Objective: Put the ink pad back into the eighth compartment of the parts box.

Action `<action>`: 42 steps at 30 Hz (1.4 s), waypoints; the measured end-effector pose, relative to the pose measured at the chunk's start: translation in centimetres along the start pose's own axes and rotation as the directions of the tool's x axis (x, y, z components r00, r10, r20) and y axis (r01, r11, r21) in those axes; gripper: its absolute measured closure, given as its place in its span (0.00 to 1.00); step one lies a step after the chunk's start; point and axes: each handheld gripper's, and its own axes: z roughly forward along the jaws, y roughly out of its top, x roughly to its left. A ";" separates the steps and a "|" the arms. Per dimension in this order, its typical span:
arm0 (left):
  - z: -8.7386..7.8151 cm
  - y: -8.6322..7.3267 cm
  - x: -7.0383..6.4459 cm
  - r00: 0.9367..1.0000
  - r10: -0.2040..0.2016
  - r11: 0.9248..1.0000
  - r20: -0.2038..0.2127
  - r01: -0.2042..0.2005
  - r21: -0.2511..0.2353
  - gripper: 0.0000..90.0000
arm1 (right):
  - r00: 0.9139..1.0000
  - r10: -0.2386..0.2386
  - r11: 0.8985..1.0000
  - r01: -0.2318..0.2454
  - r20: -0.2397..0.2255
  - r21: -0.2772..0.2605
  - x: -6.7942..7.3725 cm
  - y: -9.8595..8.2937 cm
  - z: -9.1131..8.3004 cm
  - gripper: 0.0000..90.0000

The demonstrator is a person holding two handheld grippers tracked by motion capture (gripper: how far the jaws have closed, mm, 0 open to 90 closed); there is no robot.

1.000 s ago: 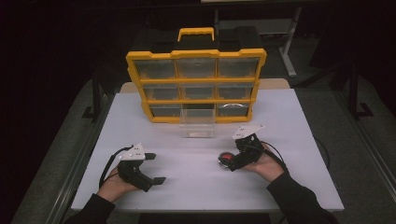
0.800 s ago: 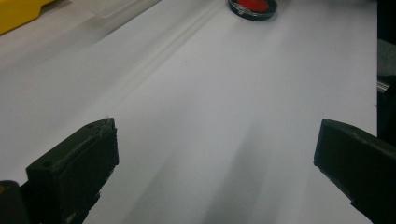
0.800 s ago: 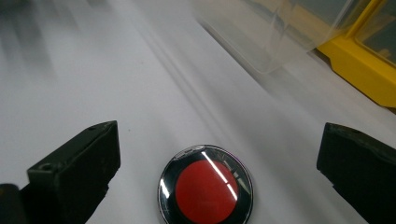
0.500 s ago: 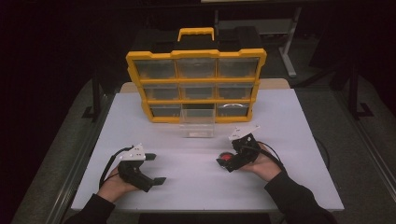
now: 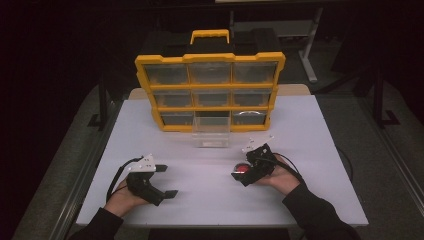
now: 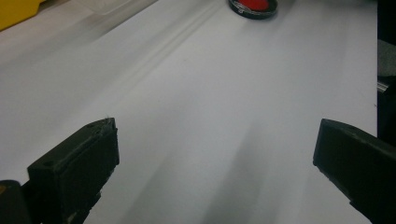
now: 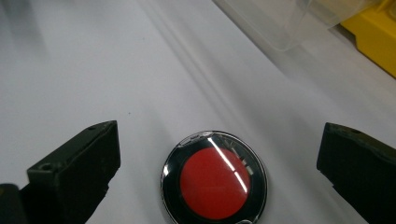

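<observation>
right claw (image 7: 219,172): jaws spread wide, gripping nothing; in the right gripper view the two black jaws stand either side of the round red disc with bare table between each jaw and it.
red disc (image 7: 215,183): flat on the white table, between the right claw's jaws and a little ahead of their tips; red centre under a clear shiny cover, dark rim. in the high view it lies just at the front of the right claw (image 5: 248,170).
shape: round, so no long axis to line up with; any jaw angle would meet the rim the same way.
left claw (image 6: 215,154): jaws also wide apart, empty, resting low over bare table; in the high view it sits at the near left (image 5: 150,181).
nearer hand: the right one by far; from the left claw the disc (image 6: 252,6) lies well ahead, across open table.
clear drawer (image 5: 212,132): pulled out of the bottom middle slot and standing on the table in front of the yellow cabinet (image 5: 210,91), beyond the disc.
table (image 5: 200,200): white, otherwise bare around both claws.
likely next: my guess is closing on the disc, needing only a small push forward and a squeeze.
</observation>
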 end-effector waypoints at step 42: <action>0.1 0.0 0.0 1.000 0.002 1.000 0.001 -0.002 0.009 0.00 | 1.000 0.029 0.993 -0.029 -0.002 0.114 0.0 -0.5 1.6 0.07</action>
